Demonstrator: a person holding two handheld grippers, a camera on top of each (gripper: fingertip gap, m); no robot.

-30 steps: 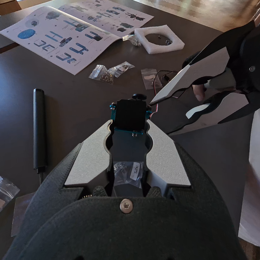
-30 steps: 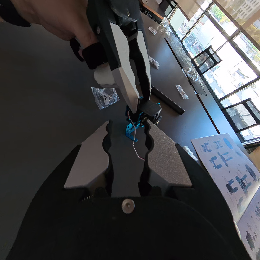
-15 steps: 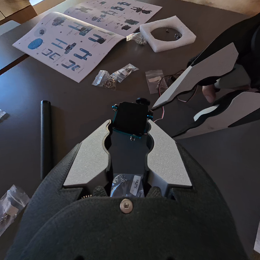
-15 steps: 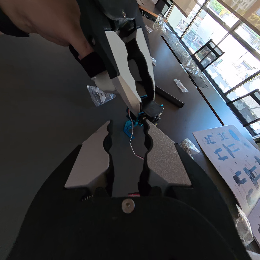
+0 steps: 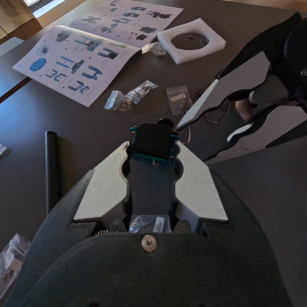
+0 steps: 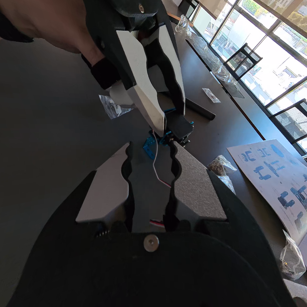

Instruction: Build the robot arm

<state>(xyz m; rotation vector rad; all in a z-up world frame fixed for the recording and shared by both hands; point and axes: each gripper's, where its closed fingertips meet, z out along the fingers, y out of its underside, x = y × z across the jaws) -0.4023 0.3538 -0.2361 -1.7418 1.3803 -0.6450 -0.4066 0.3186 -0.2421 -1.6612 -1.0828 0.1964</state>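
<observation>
Black servo (image 5: 152, 138) in blue bracket | left tongs (image 5: 152, 147) pinching it | right tongs (image 6: 150, 146) spread beside

A clear bag (image 5: 150, 224) lay half hidden behind the left gripper's (image 5: 152, 146) body. The booklet (image 6: 272, 179) ran off the right edge. Specks inside the foam frame (image 5: 191, 39) were too small to tell.

Black servo (image 5: 152, 140) in blue bracket (image 5: 153, 159), clamped between left gripper (image 5: 152, 150) fingertips

You face a long dark bench (image 6: 49, 149). Tall windows (image 6: 259, 43) beyond it pour in daylight past black chairs (image 6: 240, 61).
</observation>
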